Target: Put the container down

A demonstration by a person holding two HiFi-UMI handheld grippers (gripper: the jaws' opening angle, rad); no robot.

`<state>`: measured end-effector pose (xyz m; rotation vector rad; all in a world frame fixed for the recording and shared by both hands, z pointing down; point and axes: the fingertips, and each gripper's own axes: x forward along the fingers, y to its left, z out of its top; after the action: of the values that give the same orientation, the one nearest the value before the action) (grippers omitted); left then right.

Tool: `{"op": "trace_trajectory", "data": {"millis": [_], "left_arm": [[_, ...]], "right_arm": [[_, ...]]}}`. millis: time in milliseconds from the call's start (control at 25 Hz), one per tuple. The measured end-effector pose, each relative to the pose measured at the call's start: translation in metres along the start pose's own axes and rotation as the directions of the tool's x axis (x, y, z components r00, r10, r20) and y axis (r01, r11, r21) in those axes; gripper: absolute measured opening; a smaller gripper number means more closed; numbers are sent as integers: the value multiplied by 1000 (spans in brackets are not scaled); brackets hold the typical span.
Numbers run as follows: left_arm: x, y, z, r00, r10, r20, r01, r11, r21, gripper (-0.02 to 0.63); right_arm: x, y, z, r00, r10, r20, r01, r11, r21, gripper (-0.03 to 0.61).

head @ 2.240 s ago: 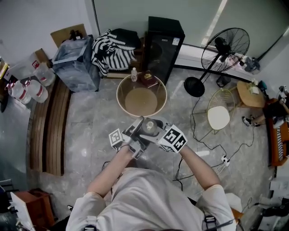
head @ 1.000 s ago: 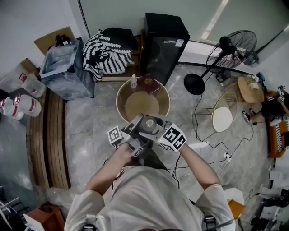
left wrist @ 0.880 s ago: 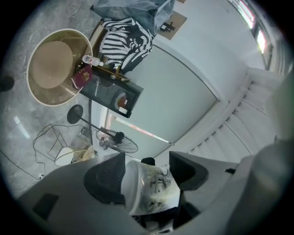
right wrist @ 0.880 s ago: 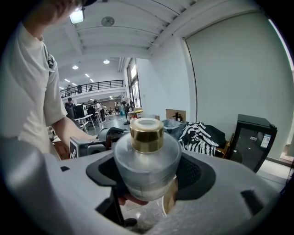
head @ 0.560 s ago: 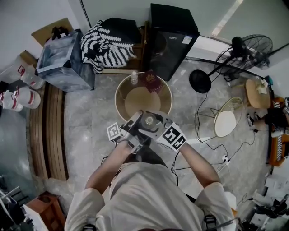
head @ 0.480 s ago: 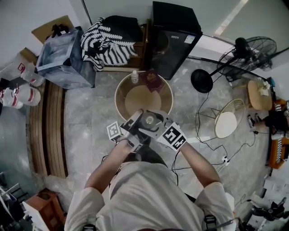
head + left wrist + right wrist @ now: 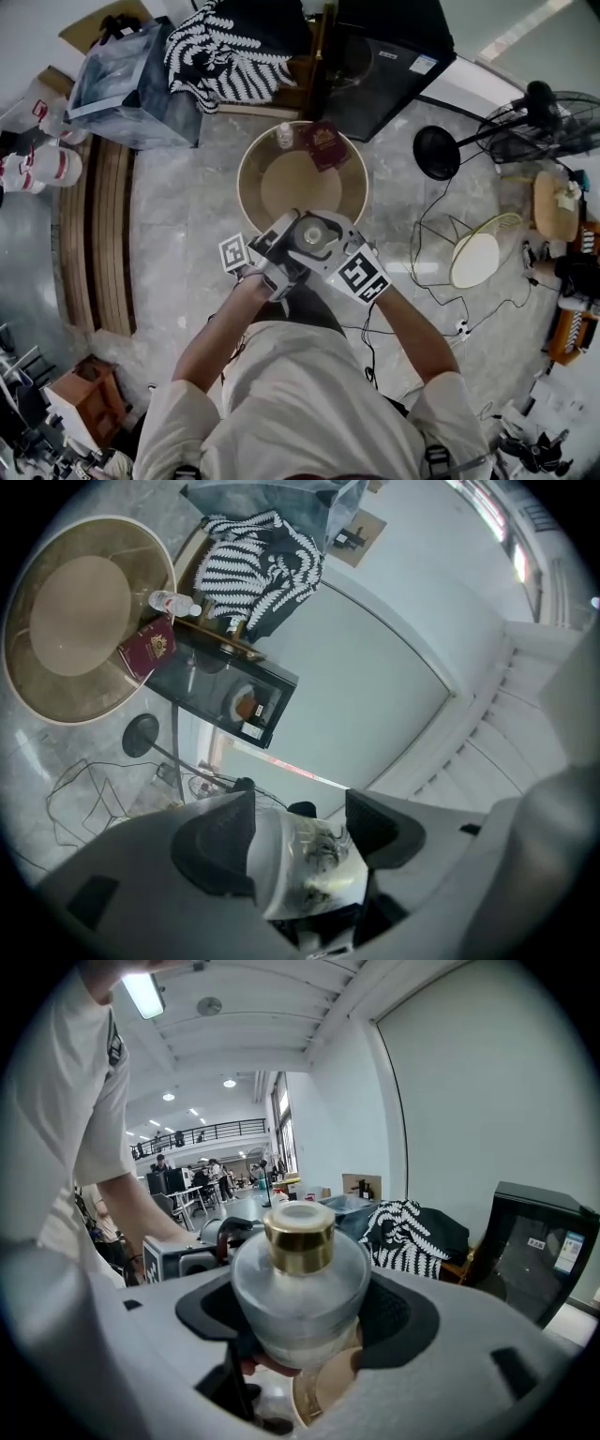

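None set down yet | head view: container [image 7: 312,234] aloft above the near rim of the round table [image 7: 242,183] | left gripper view: left gripper [image 7: 298,832] clamps it | right gripper view: right gripper [image 7: 302,1312] clamps its frosted body | judged remaining: lower, release.

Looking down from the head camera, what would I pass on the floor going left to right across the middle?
Slatted wooden bench → round beige tub → wire stool with a white seat → small round wooden table.

Container [image 7: 309,874] lower end hidden behind left tongs [image 7: 298,829], fan [image 7: 548,136] cut at edge (cabinet label [image 7: 423,64] unreadable)
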<state>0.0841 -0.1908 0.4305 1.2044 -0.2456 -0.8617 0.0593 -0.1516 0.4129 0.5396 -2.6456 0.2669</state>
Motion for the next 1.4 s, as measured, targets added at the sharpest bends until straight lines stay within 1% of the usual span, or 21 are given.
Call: {"op": "trace_trajectory", "data": {"millis": [240,360,640,760,1000,1240,1400], "left_arm": [[2,20,32,1000,24,8,-24,1000,-9,279],[2,33,54,999,39,0,-39,999,-9,279],[-11,80,108,999,54,0,-54,998,-40,279],[-16,106,131,998,64,2,-63,997,-40,279],[-32,161,174,995,98,29,-96,994,-61,279],[-50,217,212,990,133,37,-131,990,-56,279],[-68,257,235,986,159,50,-157,987,-43,279]], "right_arm": [[28,-20,-18,1000,10,-8,-9,1000,27,336],[48,-32,-29,1000,6,-11,-5,999,39,336],[101,-53,-70,999,-7,-39,10,998,70,336],[123,-64,-94,999,-18,-41,21,997,79,336],[168,-81,-147,999,-13,-51,18,994,105,334],[206,-93,-200,998,-12,-62,21,989,145,334],[233,-96,-241,997,-7,-74,18,989,146,334]]}}
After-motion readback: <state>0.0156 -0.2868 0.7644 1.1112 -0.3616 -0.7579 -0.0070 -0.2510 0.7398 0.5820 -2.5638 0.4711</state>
